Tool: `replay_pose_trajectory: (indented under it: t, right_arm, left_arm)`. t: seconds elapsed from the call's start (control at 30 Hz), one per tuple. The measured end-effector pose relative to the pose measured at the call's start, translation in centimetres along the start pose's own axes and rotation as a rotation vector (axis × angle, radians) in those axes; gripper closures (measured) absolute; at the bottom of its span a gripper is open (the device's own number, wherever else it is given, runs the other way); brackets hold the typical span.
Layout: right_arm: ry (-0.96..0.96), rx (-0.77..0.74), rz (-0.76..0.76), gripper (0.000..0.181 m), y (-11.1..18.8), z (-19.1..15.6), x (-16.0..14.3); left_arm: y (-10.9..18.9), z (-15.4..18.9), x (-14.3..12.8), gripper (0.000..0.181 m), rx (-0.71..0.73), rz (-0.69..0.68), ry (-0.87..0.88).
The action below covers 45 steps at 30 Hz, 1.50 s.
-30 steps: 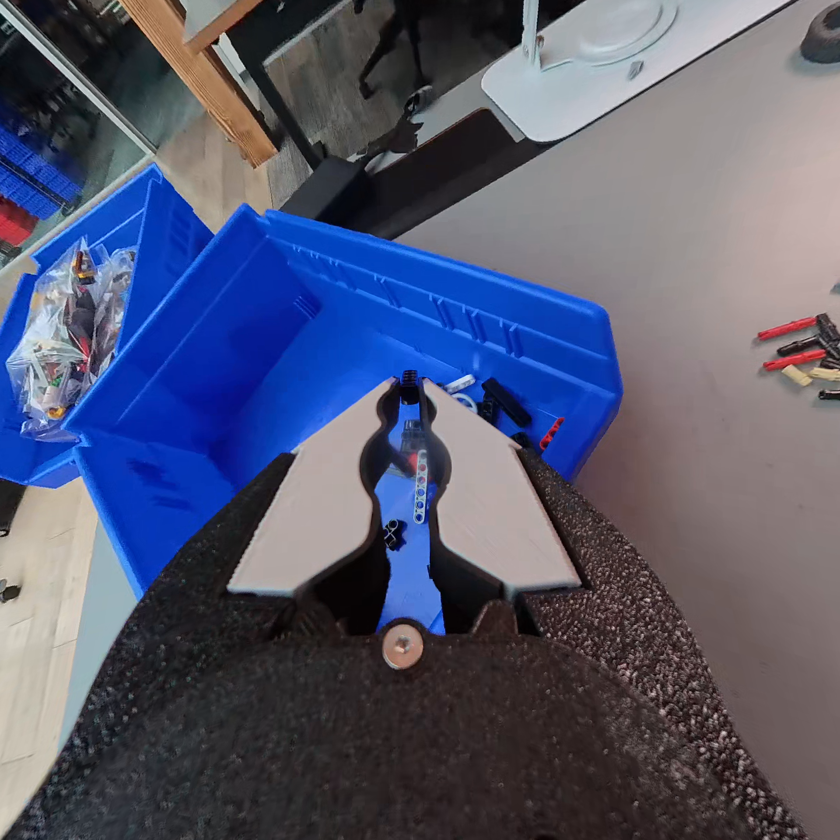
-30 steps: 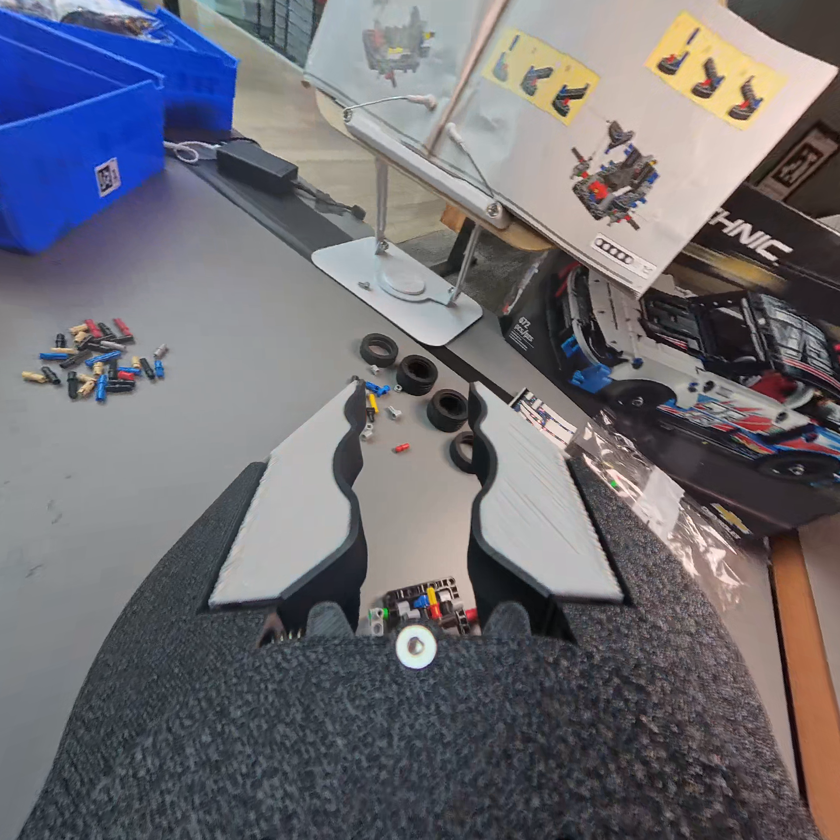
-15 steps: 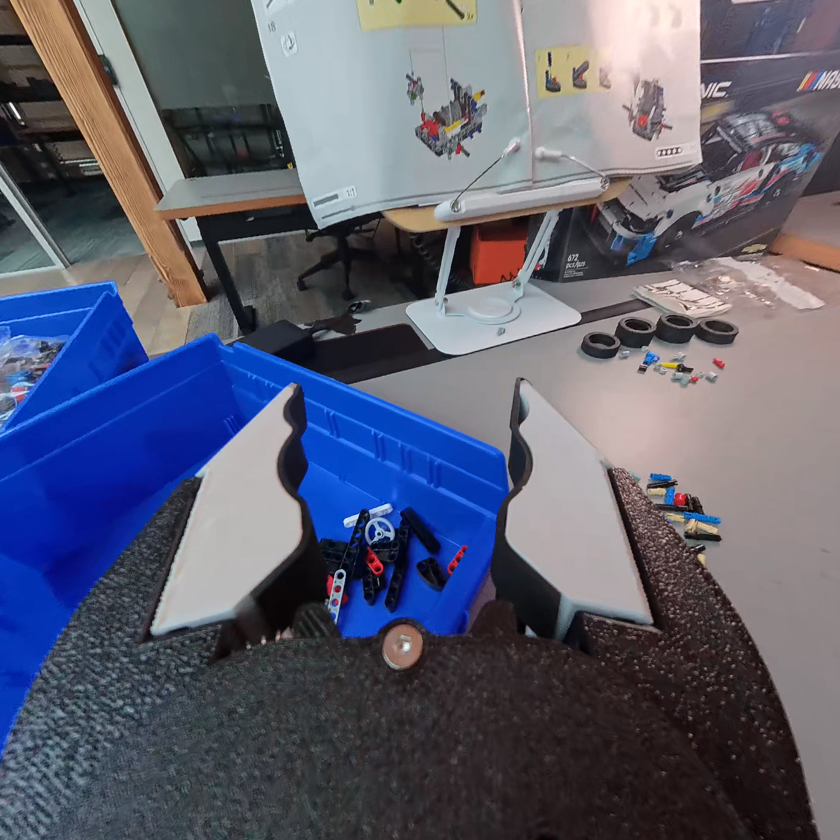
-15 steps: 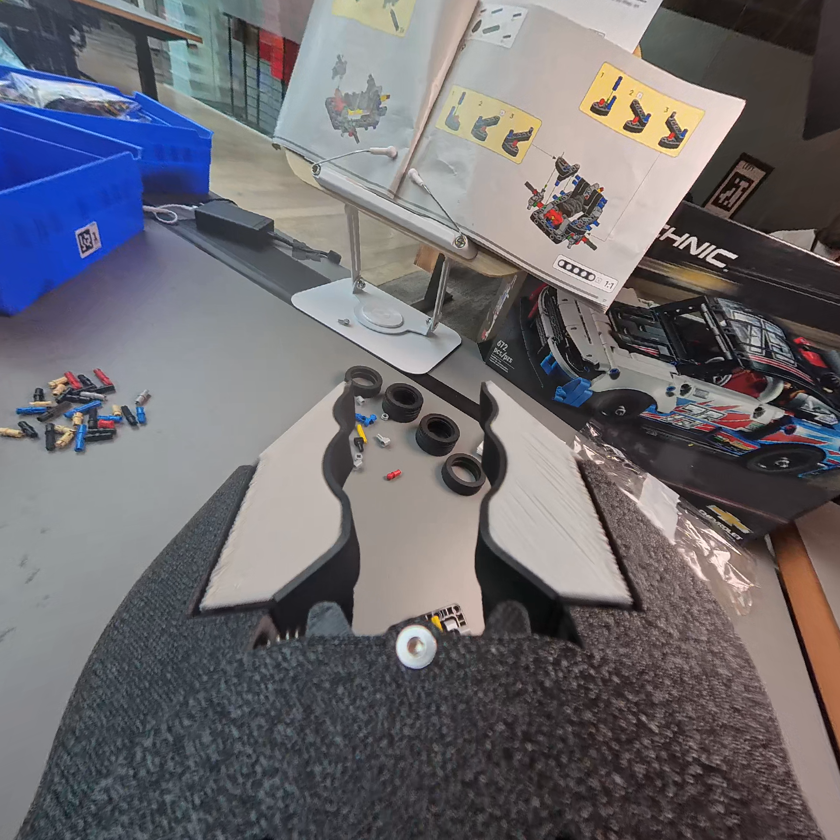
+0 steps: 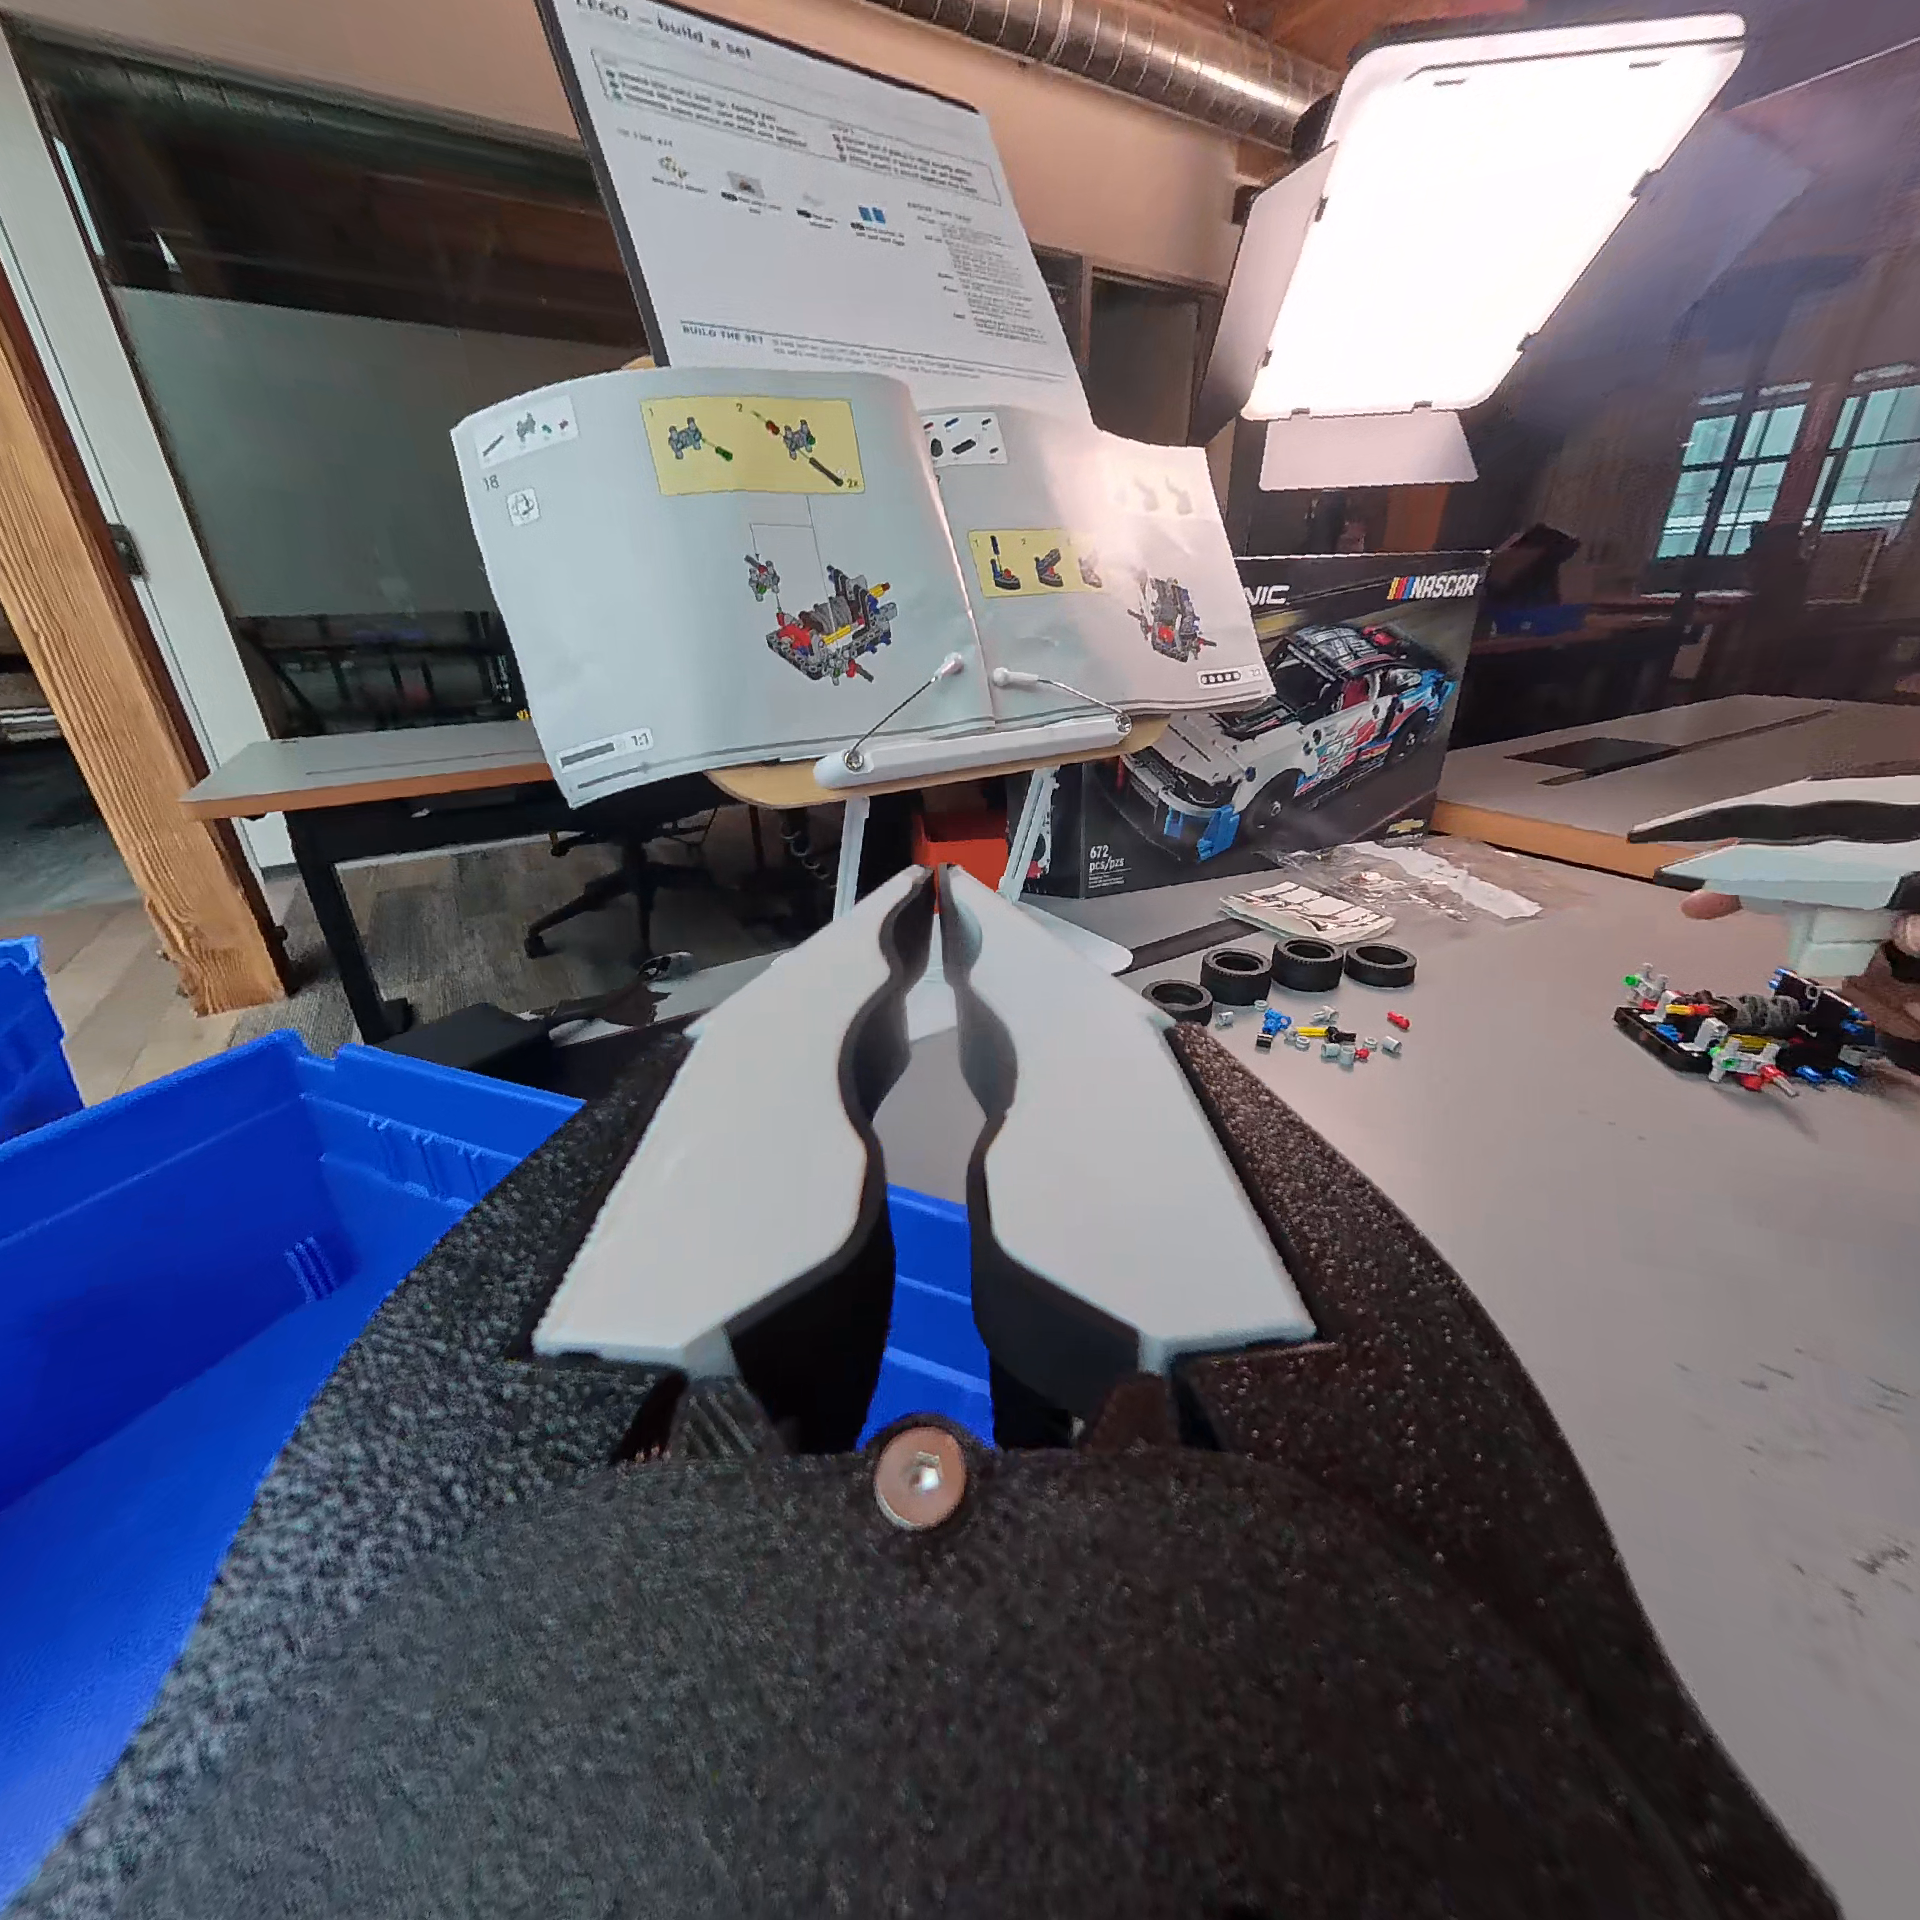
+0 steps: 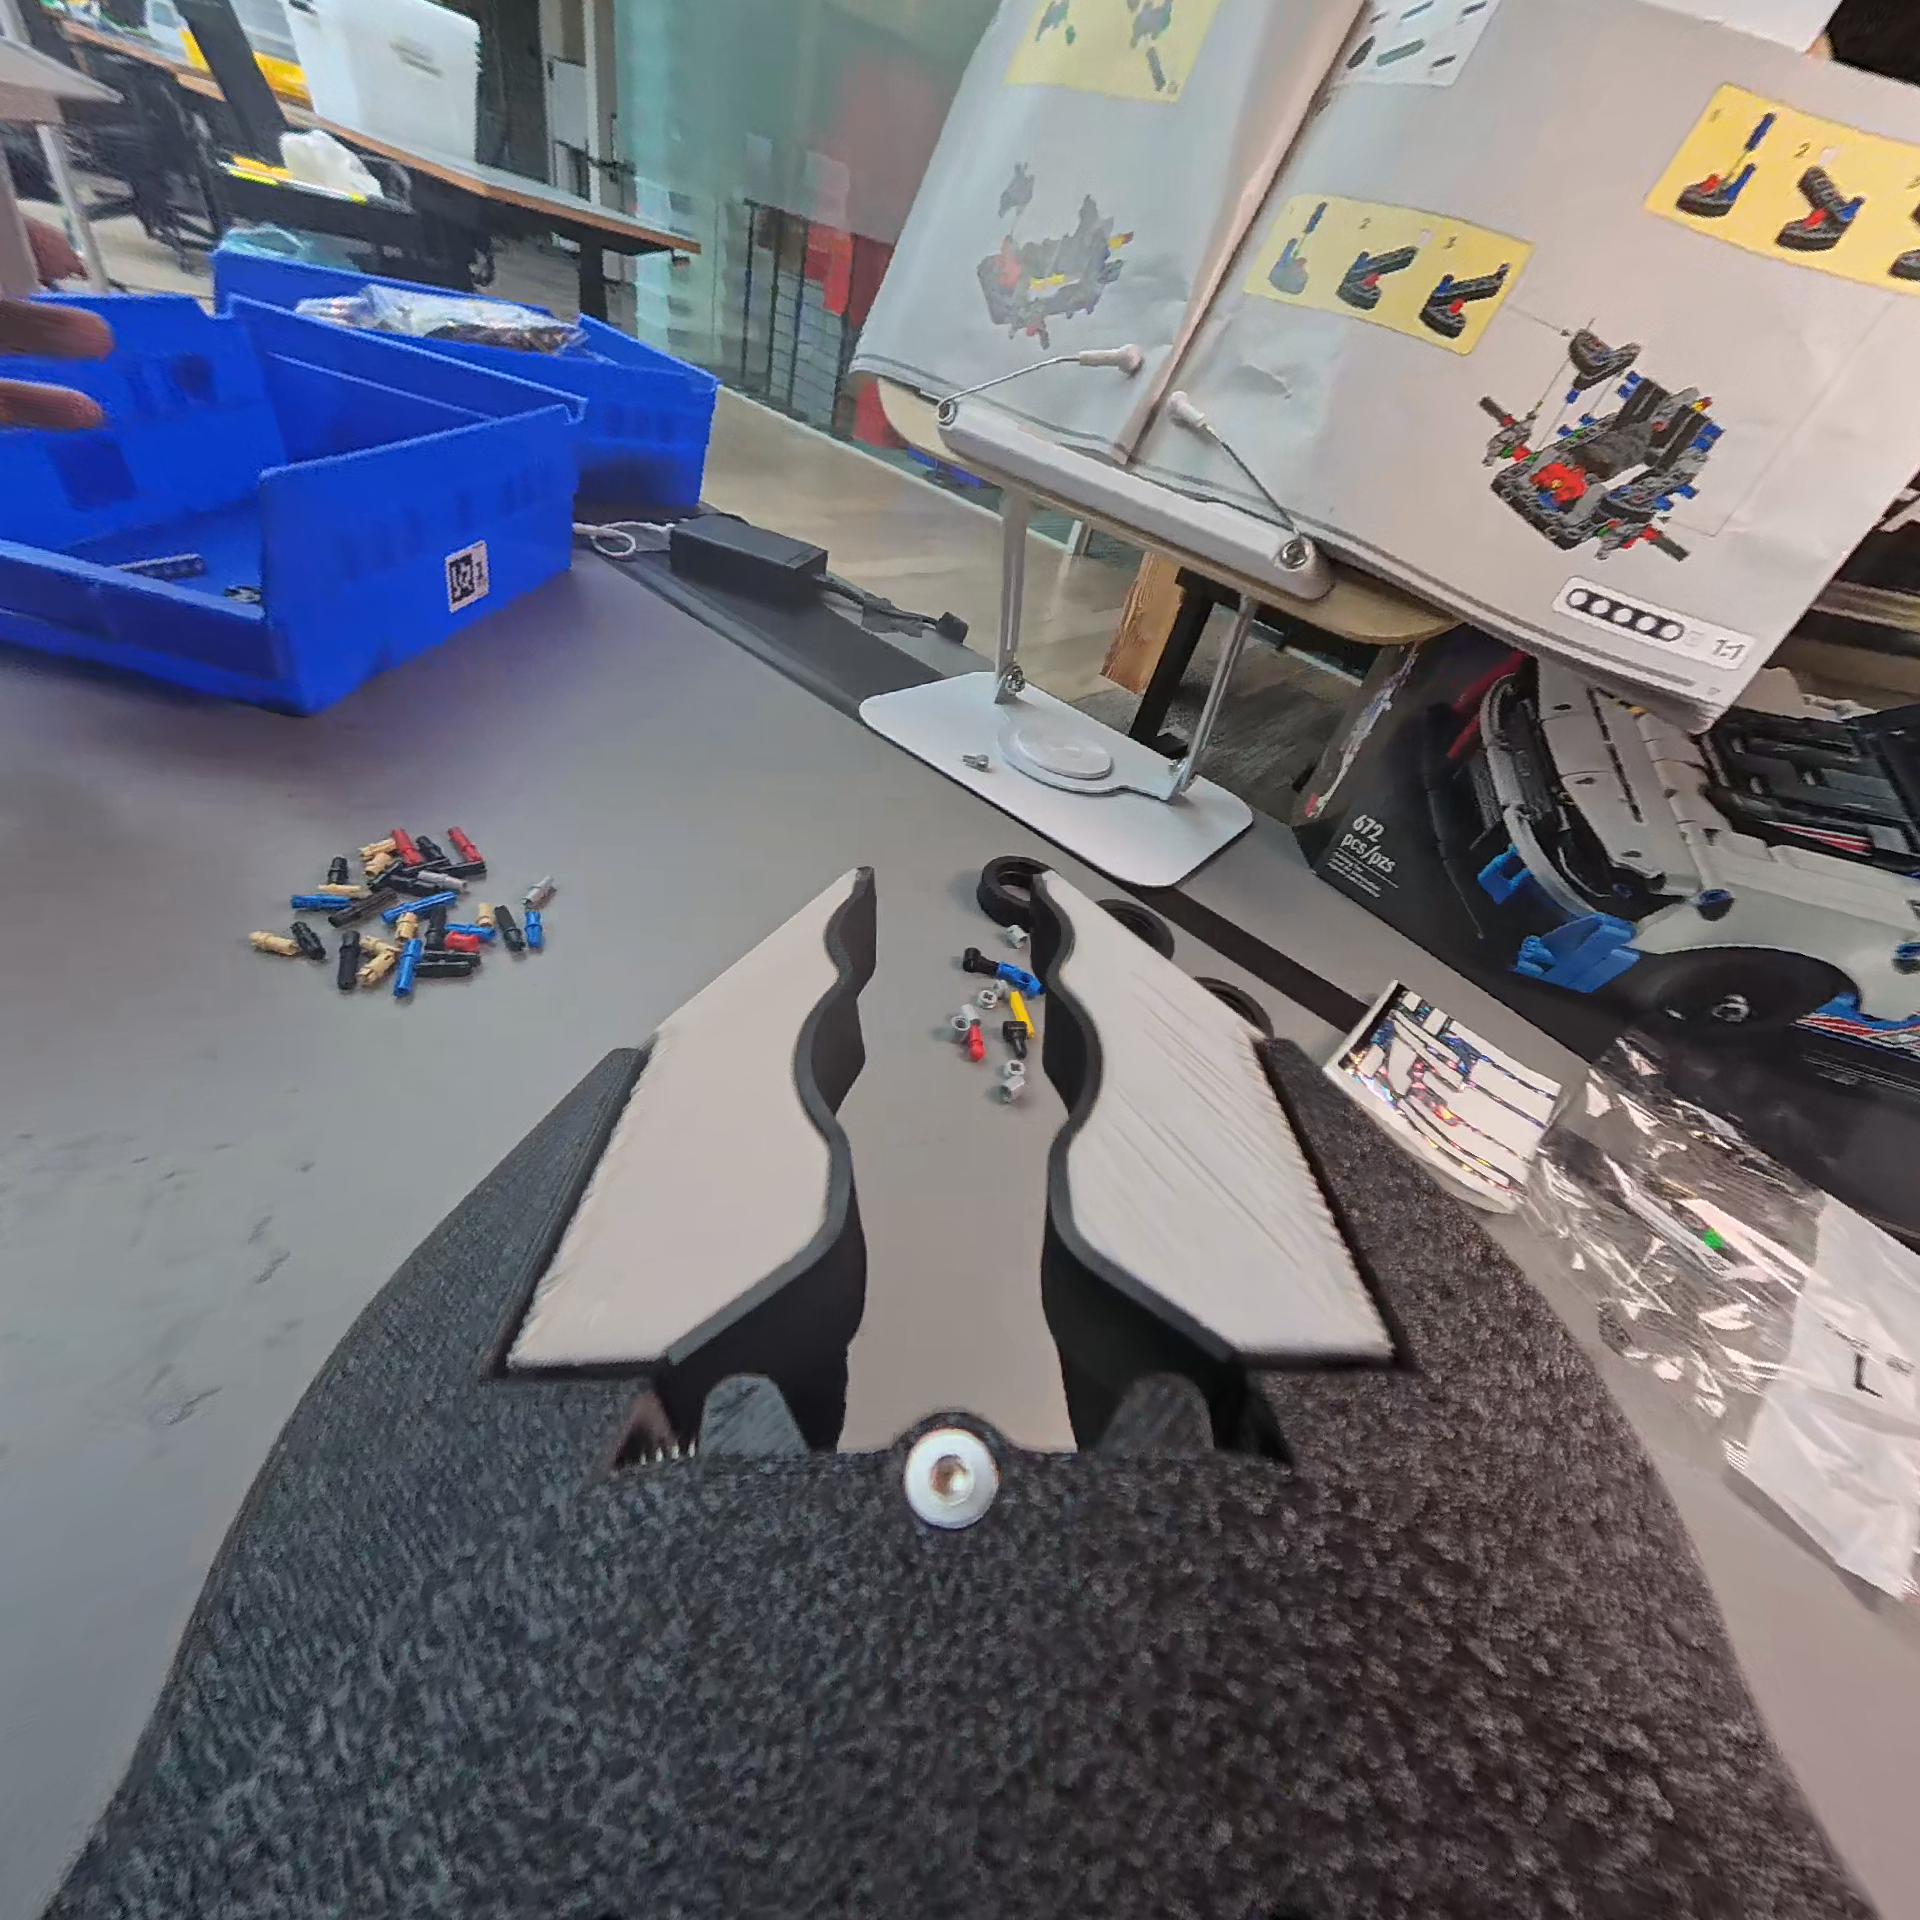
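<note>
Left gripper (image 5: 938,883): clenched, fingertips meeting, nothing visible between them. It is held above the right-hand end of the blue bin (image 5: 208,1299) and aimed towards the booklet stand (image 5: 977,743). Right gripper (image 6: 951,894): released, jaws apart and empty, held low over the grey table (image 6: 312,1195). Nearest to it is a small scatter of connectors (image 6: 992,1023), which lies on the table in line with the gap between the jaws and is not touched. These pieces are tiny and loose and, in my judgement, suit a fingertip pinch only. Count: four black tyres (image 5: 1307,961) in a row, two separate piles of small parts including the larger pin pile (image 6: 405,925), one partly built assembly (image 5: 1735,1039), one open booklet (image 5: 727,561), and one printed box (image 5: 1299,727). At least two bins are visible.
</note>
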State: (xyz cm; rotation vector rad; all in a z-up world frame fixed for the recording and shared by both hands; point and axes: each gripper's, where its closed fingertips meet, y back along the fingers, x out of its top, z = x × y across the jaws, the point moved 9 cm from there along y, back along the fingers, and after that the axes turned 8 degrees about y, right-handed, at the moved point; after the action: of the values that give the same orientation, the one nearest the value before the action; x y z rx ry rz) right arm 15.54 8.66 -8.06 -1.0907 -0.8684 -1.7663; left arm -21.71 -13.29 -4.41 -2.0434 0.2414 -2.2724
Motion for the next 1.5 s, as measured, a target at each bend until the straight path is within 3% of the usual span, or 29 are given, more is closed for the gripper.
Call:
replay_pose_trajectory:
  t: [0.17, 0.3, 0.6, 0.77, 0.93, 1.03, 1.13, 1.3, 1.5]
  right_arm:
    - [0.005, 0.069, 0.03, 0.164, -0.9, -2.1, -0.4]
    - [0.007, 0.083, 0.082, 0.18, -1.1, -2.7, -0.5]
    - [0.009, 0.075, 0.093, 0.181, -1.2, -2.8, -1.0]
    - [-0.048, 0.137, 0.111, 0.181, -1.1, -3.3, -0.7]
    - [-0.023, 0.173, 0.107, 0.181, -1.1, -4.3, -0.5]
    - [-0.079, 0.204, 0.098, 0.181, -1.4, -4.8, -0.8]
    - [-0.119, 0.217, 0.095, 0.181, -1.7, -5.0, -1.0]
    - [-0.14, 0.23, 0.086, 0.181, -1.8, -4.8, -1.4]
    - [-0.132, 0.231, 0.073, 0.181, -1.9, -4.5, -1.7]
  left_arm:
    - [0.2, 0.8, -0.5, 0.181, 0.028, -0.006, -0.086]
    - [0.6, 1.6, -1.0, 0.181, 0.003, 0.032, 0.005]
    - [-0.4, 2.5, -3.6, 0.176, -0.091, -0.05, 0.224]
    - [-1.9, 3.4, -3.1, 0.176, -0.056, -0.079, 0.12]
    - [-8.3, 3.2, 1.7, 0.179, -0.037, -0.144, -0.047]
    - [-14.2, 1.6, 4.6, 0.178, -0.047, -0.152, -0.054]
    - [-20.4, -1.8, 6.8, 0.178, 0.064, -0.137, -0.113]
    - [-27.7, -7.4, 6.3, 0.178, 0.196, -0.245, -0.102]
    - [-30.4, -8.8, 3.6, 0.18, 0.249, -0.33, -0.142]
